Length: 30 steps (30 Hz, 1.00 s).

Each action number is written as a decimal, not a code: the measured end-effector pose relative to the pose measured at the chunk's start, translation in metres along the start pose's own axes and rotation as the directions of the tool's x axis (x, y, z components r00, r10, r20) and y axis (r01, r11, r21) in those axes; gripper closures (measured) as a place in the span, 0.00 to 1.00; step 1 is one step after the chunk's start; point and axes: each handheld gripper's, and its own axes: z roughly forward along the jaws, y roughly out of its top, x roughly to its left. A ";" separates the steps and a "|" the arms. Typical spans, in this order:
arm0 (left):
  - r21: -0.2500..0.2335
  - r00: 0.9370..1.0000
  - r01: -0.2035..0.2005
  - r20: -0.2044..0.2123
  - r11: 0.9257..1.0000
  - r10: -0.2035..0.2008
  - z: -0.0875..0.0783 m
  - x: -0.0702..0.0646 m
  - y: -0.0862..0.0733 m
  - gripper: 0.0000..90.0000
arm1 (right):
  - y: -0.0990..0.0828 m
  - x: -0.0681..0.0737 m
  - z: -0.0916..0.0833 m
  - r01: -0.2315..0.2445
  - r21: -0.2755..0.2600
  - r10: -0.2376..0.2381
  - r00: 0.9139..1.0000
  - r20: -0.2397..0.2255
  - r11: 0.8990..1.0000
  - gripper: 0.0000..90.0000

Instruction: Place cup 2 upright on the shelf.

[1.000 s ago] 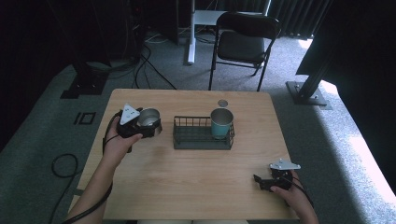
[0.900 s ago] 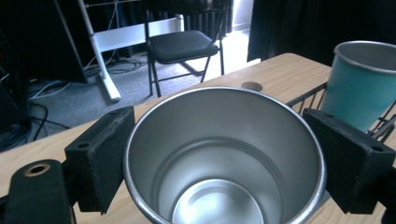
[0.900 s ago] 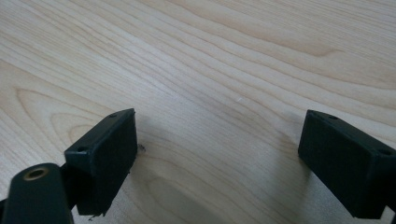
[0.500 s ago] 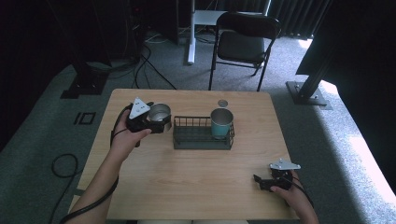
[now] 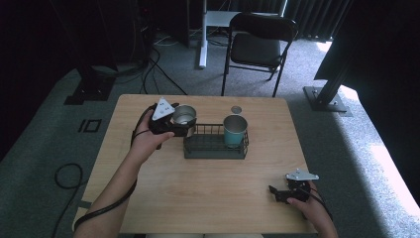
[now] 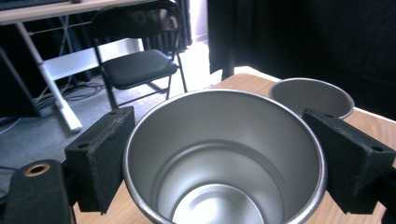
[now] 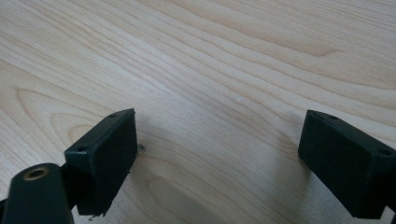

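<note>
At the left of the counter: the left gripper (image 5: 174,123) is clamped on a steel cup (image 5: 183,115), one jaw on each side of its wall, as the left gripper view shows with the cup's open mouth (image 6: 224,158) between the two black pads.
Change over the last second: the left gripper and its steel cup have travelled from the counter's left part rightward and away from the person, and now sit just beside the left end of the wire basket (image 5: 216,143).
Cup's height: it appears lifted off the counter (image 5: 198,198), near the level of the basket's rim, though the high view does not settle whether its base is fully free.
Cup's pose: upright, mouth up, empty inside.
Middle of the counter: the wire basket has not shifted; a teal cup (image 5: 235,131) stands upright in its right end, and the left end is free.
Behind the basket: a small round lid-like disc (image 5: 236,109) lies on the counter, unmoved.
Meaning for the work: the carry looks nearly done; the likely next step is to bring the steel cup over the basket's left end and lower it in beside the teal cup.
Risk: the cup's base could catch the basket's wire rim if it comes in too low.
At the right near corner: the right gripper (image 5: 280,193) has stayed put, jaws apart and holding nothing, bare wood (image 7: 219,93) between them.
</note>
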 end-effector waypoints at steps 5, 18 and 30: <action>-0.003 0.999 -0.004 0.035 1.000 0.004 0.014 -0.005 -0.002 0.16 | 0.000 0.000 0.000 0.000 0.000 0.000 1.000 0.000 1.000 0.13; -0.002 0.996 -0.006 0.089 1.000 0.006 0.044 -0.013 -0.012 0.16 | 0.000 0.000 0.000 0.000 0.000 0.000 1.000 0.000 1.000 0.13; 0.028 0.992 -0.008 0.129 1.000 0.004 0.068 -0.021 -0.031 0.16 | 0.000 0.000 0.000 0.000 0.000 0.000 1.000 0.000 1.000 0.13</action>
